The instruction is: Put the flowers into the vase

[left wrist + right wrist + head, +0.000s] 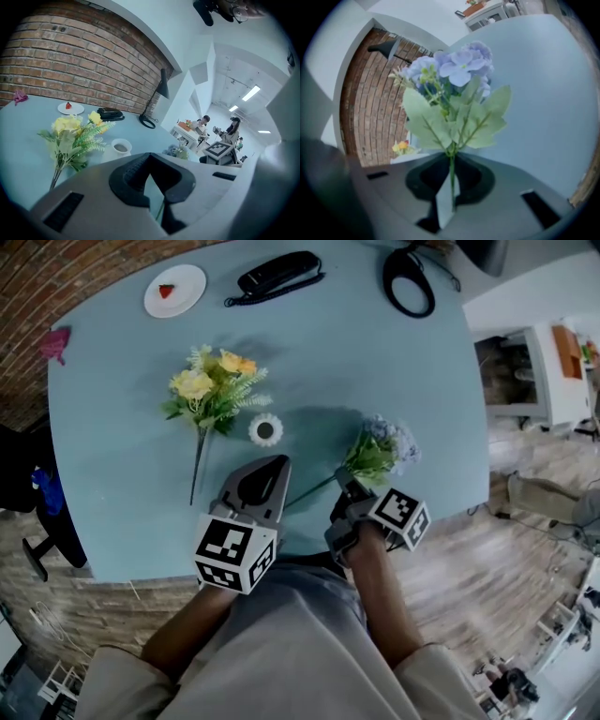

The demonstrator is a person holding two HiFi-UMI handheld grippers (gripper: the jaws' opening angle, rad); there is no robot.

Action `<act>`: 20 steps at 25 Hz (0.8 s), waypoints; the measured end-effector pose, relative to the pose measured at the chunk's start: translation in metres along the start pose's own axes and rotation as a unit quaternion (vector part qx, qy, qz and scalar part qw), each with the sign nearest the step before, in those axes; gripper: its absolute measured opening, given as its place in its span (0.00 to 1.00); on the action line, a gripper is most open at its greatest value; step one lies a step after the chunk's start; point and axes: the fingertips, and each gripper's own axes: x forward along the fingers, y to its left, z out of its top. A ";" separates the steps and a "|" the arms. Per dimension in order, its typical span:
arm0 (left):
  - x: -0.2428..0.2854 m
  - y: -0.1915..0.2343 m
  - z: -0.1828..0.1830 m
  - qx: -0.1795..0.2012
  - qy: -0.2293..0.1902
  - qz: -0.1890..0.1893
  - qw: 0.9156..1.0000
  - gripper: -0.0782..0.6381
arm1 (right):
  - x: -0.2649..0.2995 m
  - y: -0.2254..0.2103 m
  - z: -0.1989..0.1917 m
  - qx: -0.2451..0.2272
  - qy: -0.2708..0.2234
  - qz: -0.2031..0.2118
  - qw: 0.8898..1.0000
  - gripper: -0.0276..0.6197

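A bunch of blue flowers [380,451] with green leaves is lifted slightly off the blue table [394,362], and my right gripper [345,487] is shut on its thin green stem. In the right gripper view the stem [452,180] runs between the closed pads and the blooms [457,70] stand up in front. A bunch of yellow flowers [214,381] lies flat on the table at the left. The small white vase [266,429] stands upright between the two bunches. My left gripper [275,465] is shut on nothing, just in front of the vase [121,148].
At the table's far side are a white plate with a strawberry [175,290], a black telephone [278,274] and a black lamp base [409,282]. A pink object [54,343] lies at the left edge. A black chair [28,493] stands left of the table.
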 end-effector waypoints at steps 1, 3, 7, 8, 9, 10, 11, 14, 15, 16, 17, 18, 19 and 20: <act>-0.001 0.000 0.000 -0.002 -0.001 0.001 1.000 0.13 | -0.001 0.002 0.002 -0.003 -0.003 0.004 1.000 0.12; -0.004 -0.001 -0.001 -0.004 -0.004 0.003 1.000 0.13 | -0.003 0.007 0.005 -0.005 -0.007 0.011 1.000 0.11; -0.009 -0.004 -0.006 -0.007 -0.004 0.002 1.000 0.13 | -0.007 0.015 0.011 -0.017 -0.018 0.019 1.000 0.11; -0.010 -0.005 -0.008 -0.007 -0.003 0.001 1.000 0.13 | -0.008 0.017 0.012 -0.021 -0.020 0.022 0.999 0.11; -0.011 -0.005 -0.010 -0.008 -0.003 0.001 1.000 0.13 | -0.009 0.019 0.013 -0.025 -0.022 0.025 0.999 0.11; -0.012 -0.005 -0.010 -0.009 -0.004 0.002 1.000 0.13 | -0.010 0.022 0.014 -0.029 -0.024 0.028 0.999 0.11; -0.013 -0.005 -0.010 -0.009 -0.006 0.003 1.000 0.13 | -0.011 0.026 0.015 -0.035 -0.026 0.031 0.999 0.11; -0.016 -0.002 -0.004 -0.006 -0.015 0.007 1.000 0.13 | -0.014 0.035 0.019 -0.054 -0.037 0.034 0.997 0.11; -0.017 -0.002 -0.002 -0.005 -0.017 0.008 1.000 0.13 | -0.015 0.039 0.020 -0.060 -0.040 0.035 0.997 0.12; -0.018 -0.001 -0.001 -0.005 -0.019 0.009 1.000 0.13 | -0.016 0.042 0.021 -0.067 -0.043 0.036 0.996 0.12; -0.020 0.000 -0.001 -0.007 -0.021 0.010 1.000 0.13 | -0.017 0.046 0.021 -0.074 -0.045 0.038 0.996 0.12; -0.021 0.001 -0.002 -0.009 -0.022 0.011 1.000 0.13 | -0.018 0.050 0.021 -0.081 -0.048 0.040 0.995 0.11; -0.023 0.002 -0.002 -0.011 -0.023 0.012 1.000 0.13 | -0.019 0.054 0.022 -0.088 -0.050 0.043 0.994 0.11; -0.025 0.002 -0.003 -0.012 -0.024 0.012 1.000 0.13 | -0.020 0.058 0.022 -0.096 -0.052 0.045 0.993 0.11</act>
